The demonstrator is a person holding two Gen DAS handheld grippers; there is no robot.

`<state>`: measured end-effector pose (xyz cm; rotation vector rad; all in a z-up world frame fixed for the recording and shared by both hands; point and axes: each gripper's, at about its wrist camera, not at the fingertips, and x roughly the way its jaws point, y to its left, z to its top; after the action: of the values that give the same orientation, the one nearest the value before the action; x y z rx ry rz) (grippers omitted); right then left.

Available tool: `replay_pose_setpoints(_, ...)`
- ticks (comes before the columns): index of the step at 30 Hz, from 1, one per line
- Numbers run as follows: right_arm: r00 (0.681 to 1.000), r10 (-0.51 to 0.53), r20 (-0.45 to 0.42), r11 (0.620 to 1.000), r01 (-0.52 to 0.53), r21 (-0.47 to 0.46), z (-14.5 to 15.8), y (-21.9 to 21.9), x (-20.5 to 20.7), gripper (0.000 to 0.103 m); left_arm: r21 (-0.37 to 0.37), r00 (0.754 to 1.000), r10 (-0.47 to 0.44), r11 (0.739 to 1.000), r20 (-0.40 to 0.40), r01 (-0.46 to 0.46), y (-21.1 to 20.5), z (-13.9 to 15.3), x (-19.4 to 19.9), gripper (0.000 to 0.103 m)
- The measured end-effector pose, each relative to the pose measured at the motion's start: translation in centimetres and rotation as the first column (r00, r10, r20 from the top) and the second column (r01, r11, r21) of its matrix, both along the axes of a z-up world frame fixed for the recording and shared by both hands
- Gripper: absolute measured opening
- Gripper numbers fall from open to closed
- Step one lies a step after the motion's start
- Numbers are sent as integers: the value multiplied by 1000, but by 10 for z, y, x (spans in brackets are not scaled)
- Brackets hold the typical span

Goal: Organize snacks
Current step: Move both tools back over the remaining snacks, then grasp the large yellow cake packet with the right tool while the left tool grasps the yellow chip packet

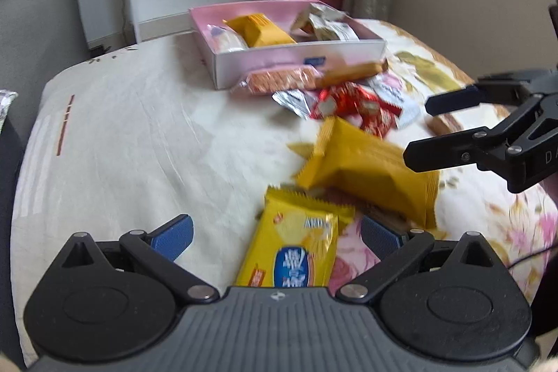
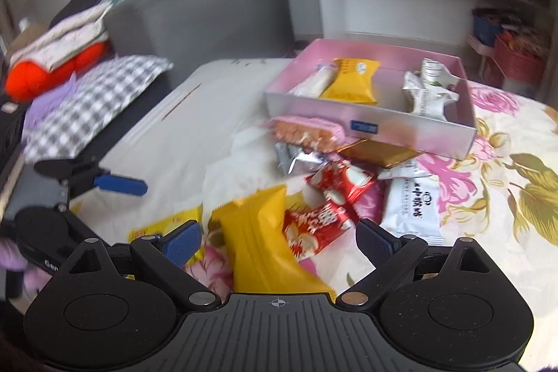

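both grippers' fingers spread: left gripper [image 1: 275, 234] over yellow packet [image 1: 293, 253], bottom edge hidden; right gripper [image 2: 279, 241] over blurred orange pouch [image 2: 265, 243], untouched.

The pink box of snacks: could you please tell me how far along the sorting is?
Done: the shallow pink cardboard box already holds a few packets, an orange-yellow one and silver-white ones among them. In hand: nothing; both open tongs, left and right, hover over yellow packets. Left: the loose pile of red, silver and white wrappers before the box.
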<state>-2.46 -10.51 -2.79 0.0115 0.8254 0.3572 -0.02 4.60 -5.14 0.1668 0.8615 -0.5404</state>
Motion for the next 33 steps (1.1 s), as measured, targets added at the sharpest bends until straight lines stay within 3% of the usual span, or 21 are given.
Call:
replay_pose_setpoints(6,997,71,-18,995,-73,-74,-23,12,-8,97,38,996,-92,995,-8,92,2,-18,-7,102)
replay_pose_setpoints(13,995,92,-50,985,-98,-143,-47,17,-9,97,53,993,-117,992,11,117,1,-22,-10,101)
replay_pose_setpoints(17,994,107,-23,977,-110,-183,-51,20,-11,101,49,992,-128,991,12,127,3,-21,-10,99)
replay_pose_setpoints(23,992,122,-16,974,-123,-189,-52,19,-10,103,36,992,-129,991,12,129,3,-18,-8,86)
replay_pose_setpoints(28,993,113,-34,973,-118,-199,-51,23,-7,103,28,992,-123,992,7,123,4,-15,-6,70)
replay_pose_setpoints(33,989,146,-15,968,-146,-207,-49,30,-11,98,6,994,-111,994,-4,111,6,-12,-4,56)
